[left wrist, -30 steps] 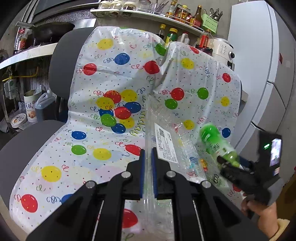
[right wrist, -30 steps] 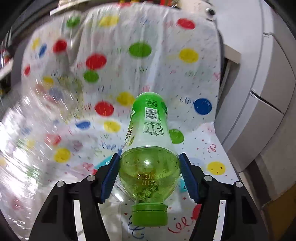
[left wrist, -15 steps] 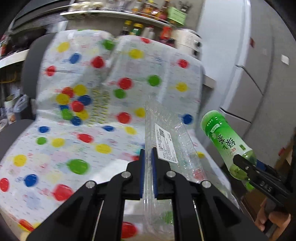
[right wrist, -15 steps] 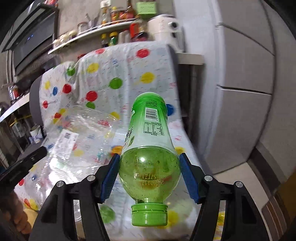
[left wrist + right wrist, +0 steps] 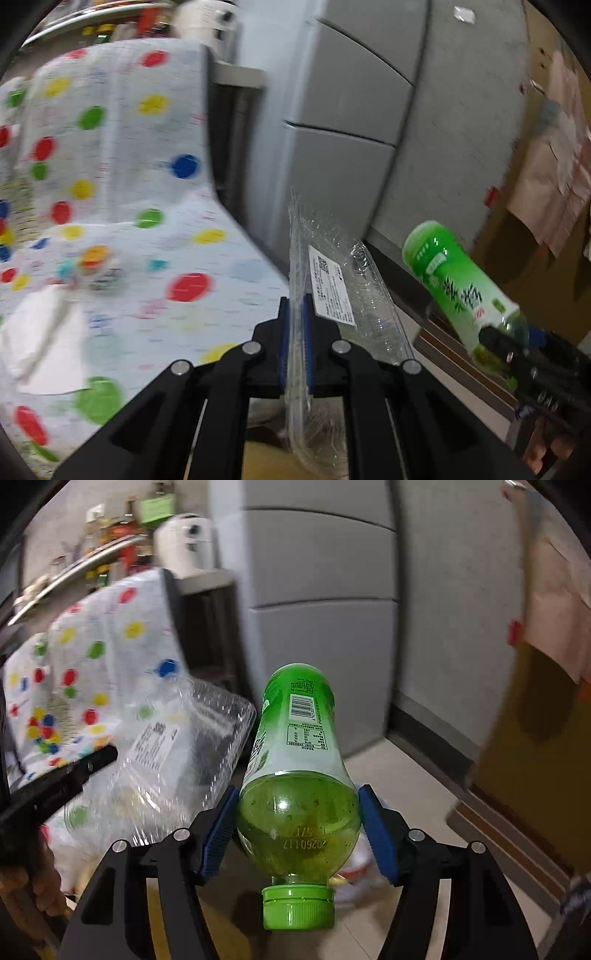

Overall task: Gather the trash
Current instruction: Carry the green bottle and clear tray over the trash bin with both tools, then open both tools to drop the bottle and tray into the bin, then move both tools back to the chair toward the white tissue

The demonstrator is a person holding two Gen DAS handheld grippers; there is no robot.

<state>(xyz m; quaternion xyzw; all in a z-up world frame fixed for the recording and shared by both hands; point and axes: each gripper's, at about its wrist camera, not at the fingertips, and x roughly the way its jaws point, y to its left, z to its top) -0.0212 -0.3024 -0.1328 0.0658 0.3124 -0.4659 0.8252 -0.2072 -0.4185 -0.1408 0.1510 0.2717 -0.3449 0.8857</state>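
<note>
Crinkly clear tray (image 5: 334,295); smooth green bottle (image 5: 295,771)

Your left gripper (image 5: 295,328): matte black frame, open triangular cut-outs, four round silver screws | its fingers (image 5: 282,343): thin ribbed blue pads | your right gripper (image 5: 297,834): same black frame, four silver screws | its fingers (image 5: 376,834): broad blue ribbed pads, angled outward

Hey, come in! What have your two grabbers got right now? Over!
Left gripper shut on clear plastic tray. Right gripper shut on green bottle, cap toward camera. Nothing in the way.
</note>
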